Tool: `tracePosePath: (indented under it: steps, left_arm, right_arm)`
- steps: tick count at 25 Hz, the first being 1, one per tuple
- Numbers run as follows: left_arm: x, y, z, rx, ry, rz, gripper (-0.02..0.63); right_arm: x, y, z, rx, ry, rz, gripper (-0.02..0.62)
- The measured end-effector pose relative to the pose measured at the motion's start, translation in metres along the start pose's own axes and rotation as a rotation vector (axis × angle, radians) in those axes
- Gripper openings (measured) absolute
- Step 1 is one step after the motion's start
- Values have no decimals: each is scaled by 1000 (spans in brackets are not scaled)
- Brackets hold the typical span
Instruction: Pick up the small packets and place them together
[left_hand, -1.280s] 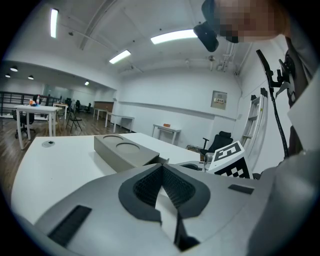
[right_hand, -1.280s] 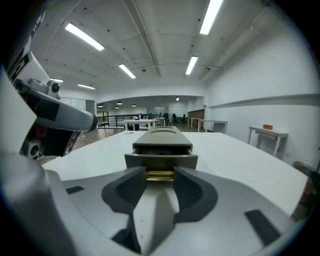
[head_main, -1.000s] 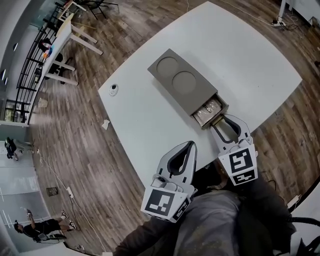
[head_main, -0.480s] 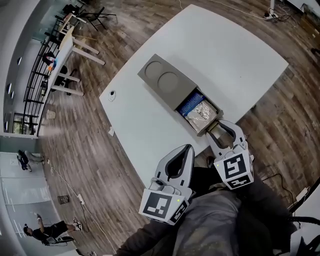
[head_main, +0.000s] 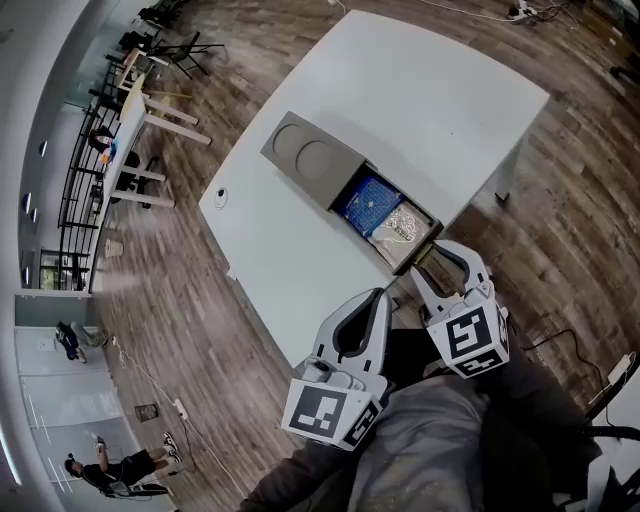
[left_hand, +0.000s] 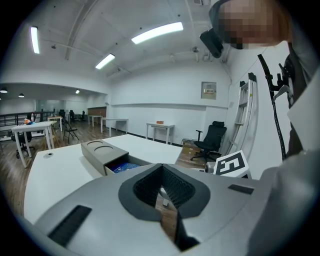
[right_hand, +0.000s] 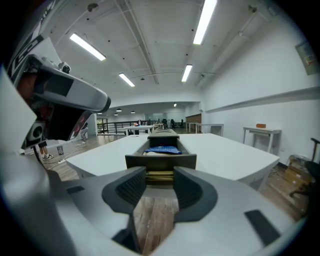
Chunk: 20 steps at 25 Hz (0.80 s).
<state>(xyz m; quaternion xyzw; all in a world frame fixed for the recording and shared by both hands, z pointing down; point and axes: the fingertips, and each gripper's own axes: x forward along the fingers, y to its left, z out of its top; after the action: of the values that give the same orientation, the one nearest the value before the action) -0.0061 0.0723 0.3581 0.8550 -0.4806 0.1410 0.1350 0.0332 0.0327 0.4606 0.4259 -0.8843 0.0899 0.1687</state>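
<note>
While the right claw (right_hand: 160, 173) clenches the ridged brass handle (right_hand: 160, 176) of the pulled-out grey drawer (right_hand: 160, 161), a glossy blue packet (head_main: 368, 202) and a crinkled silvery packet (head_main: 402, 227) lie side by side inside it. Its flat box (head_main: 310, 160), with two round recesses, sits on the smooth white table (head_main: 440, 100). The left claw (left_hand: 161, 167) is clenched on nothing.

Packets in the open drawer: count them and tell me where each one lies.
2. A blue packet lies at the inner end of the drawer; a silvery packet lies next to it, toward the front. More may be hidden underneath or inside the grey box.
</note>
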Motion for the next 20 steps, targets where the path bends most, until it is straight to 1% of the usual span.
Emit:
tracePosePath:
  steps: [12,17,20]
  left_arm:
    - [-15,-31,-2,2,5,-3,3]
    - [-15,-44,6,4,8,-12,3]
    - [-15,-50,2,7,12,-7,3]
  right_arm:
    - [-33,5,-21,9,25,2,175]
    - [-40,2,-11,4,-4,2,175]
    - [-36,2,-23,11,-1,10,175]
